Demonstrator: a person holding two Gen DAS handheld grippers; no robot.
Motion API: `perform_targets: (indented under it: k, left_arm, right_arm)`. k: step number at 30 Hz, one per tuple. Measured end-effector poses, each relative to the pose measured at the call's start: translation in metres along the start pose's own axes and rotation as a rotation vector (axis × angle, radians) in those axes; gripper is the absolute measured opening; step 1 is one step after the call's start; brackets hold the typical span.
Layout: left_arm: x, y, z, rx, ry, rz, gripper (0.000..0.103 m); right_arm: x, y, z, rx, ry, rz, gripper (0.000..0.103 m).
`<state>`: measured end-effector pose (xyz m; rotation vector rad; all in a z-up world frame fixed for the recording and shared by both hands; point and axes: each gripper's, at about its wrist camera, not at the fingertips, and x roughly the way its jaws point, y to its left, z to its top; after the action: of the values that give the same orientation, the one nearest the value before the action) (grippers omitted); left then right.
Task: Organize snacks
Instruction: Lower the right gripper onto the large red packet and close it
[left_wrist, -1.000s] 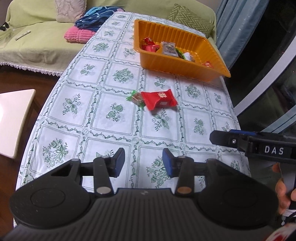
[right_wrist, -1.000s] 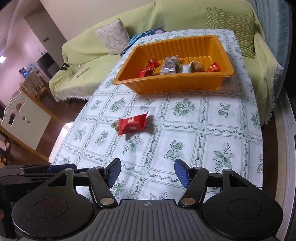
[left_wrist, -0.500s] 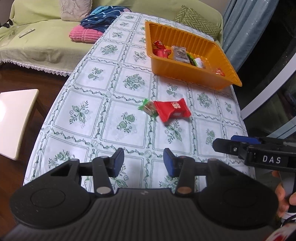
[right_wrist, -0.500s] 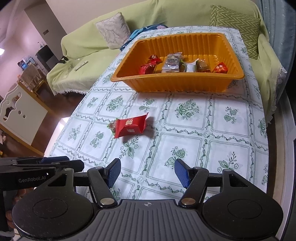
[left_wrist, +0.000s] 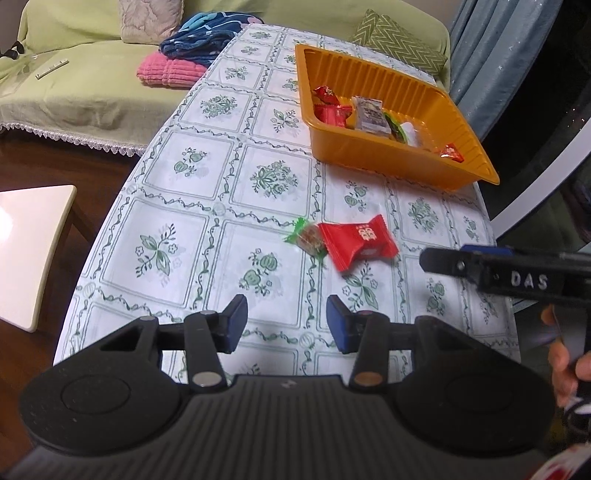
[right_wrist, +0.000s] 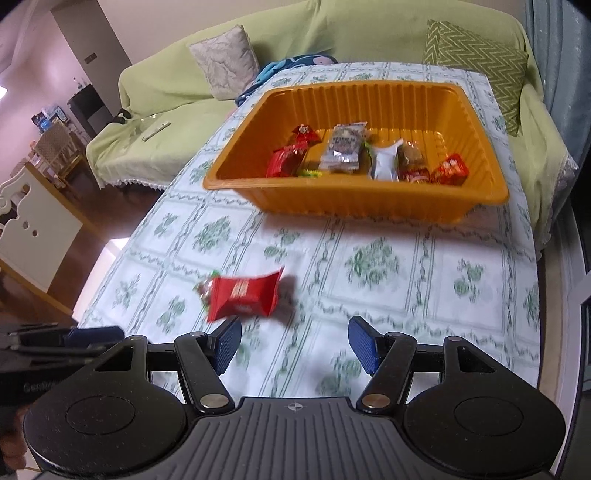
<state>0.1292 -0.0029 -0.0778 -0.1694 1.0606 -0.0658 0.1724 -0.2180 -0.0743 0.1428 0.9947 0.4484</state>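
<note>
Both grippers hovered with jaws apart and empty, the left gripper (left_wrist: 286, 319) and right gripper (right_wrist: 293, 345) near the red snack packet (left_wrist: 356, 242) touching a green-wrapped candy (left_wrist: 308, 238), orange tray (right_wrist: 476, 194) of snacks farther back on the tablecloth (left_wrist: 192, 221)

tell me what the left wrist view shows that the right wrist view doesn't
Only the left wrist view: a pink cushion on the sofa, a grey-blue curtain, and the right gripper reaching in from the side, lettered DAS.

Only the right wrist view: a room beyond the sofa with a white cabinet, and the left gripper at the lower left edge.

Both: the orange tray holding several wrapped snacks, the floral tablecloth, and a red snack packet lying on the cloth beside a small green-wrapped candy. Both grippers are open and empty.
</note>
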Motion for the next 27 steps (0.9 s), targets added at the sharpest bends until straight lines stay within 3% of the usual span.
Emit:
perform_targets:
  k: [14,20,27]
  left_arm:
    - [0.017,0.006,0.015,0.036,0.004,0.033,0.043]
    - [0.020,0.012,0.016,0.028,0.011,0.040,0.043]
    - [0.021,0.018,0.016,0.017,0.013,0.040,0.044]
  right_arm:
    - [0.058,0.003,0.043,-0.060,0.018,-0.078,0.064]
    - [0.067,0.007,0.037,-0.139,0.070,-0.115,0.064]
    - [0.048,0.003,0.015,-0.099,0.071,-0.095,0.064]
